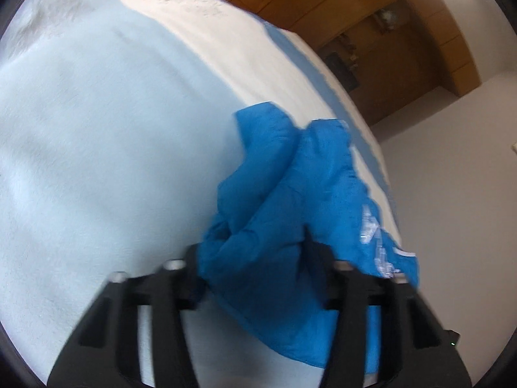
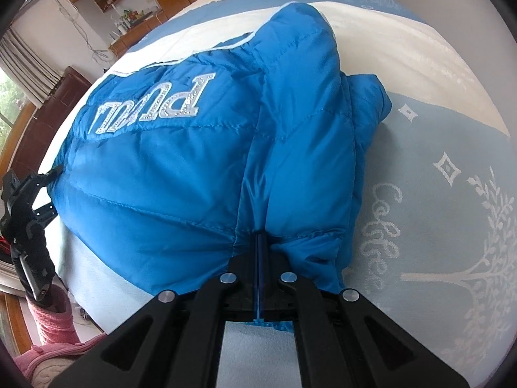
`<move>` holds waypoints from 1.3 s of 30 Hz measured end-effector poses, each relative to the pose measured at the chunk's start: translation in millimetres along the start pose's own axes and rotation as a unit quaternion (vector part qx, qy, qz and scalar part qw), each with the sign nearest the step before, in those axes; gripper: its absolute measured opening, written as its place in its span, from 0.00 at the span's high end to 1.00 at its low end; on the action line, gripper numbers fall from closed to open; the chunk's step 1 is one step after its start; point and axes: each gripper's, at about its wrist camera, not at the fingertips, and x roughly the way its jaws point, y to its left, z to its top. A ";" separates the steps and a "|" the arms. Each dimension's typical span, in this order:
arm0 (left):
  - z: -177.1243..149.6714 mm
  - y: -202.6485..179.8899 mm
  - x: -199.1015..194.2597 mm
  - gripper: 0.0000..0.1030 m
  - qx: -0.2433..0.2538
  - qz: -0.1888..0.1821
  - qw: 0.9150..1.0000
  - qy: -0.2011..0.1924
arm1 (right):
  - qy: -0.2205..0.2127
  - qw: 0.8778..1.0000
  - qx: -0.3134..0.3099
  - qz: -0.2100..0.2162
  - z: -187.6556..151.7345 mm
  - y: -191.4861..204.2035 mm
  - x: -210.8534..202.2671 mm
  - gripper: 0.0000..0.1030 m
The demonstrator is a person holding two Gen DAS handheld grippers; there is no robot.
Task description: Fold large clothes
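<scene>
My right gripper [image 2: 260, 242] has its black jaws pinched tight on the hem of the bright blue quilted puffer jacket [image 2: 181, 168], right at a vertical seam. Silver studded lettering [image 2: 155, 103] reads upside down across the jacket. It lies bunched on the pale blue and cream bedspread [image 2: 452, 161] with its woven white tree pattern. Far left, my other black gripper [image 2: 29, 200] sits at the jacket's edge; its grip I cannot make out. A pink sleeve [image 2: 51, 320] shows below it.
</scene>
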 end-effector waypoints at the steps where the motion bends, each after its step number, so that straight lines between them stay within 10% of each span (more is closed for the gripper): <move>1: -0.9 -4.0 -7.2 0.72 0.002 -0.011 1.000 -0.005 | 0.002 1.000 0.000 0.000 0.1 0.1 0.0 1.00; 27: -10.8 -20.3 -16.0 0.75 0.075 0.005 0.997 -0.020 | -0.023 1.000 0.001 0.011 5.5 -9.9 -40.8 0.96; 31: -17.2 -77.1 -44.1 0.75 0.150 0.000 0.987 -0.056 | -0.065 0.998 0.010 -0.002 9.0 -16.4 -84.3 0.96; 39: -78.2 -226.6 -48.5 0.75 0.333 -0.047 0.940 -0.056 | -0.091 0.996 0.010 -0.013 8.7 -22.4 -122.4 0.94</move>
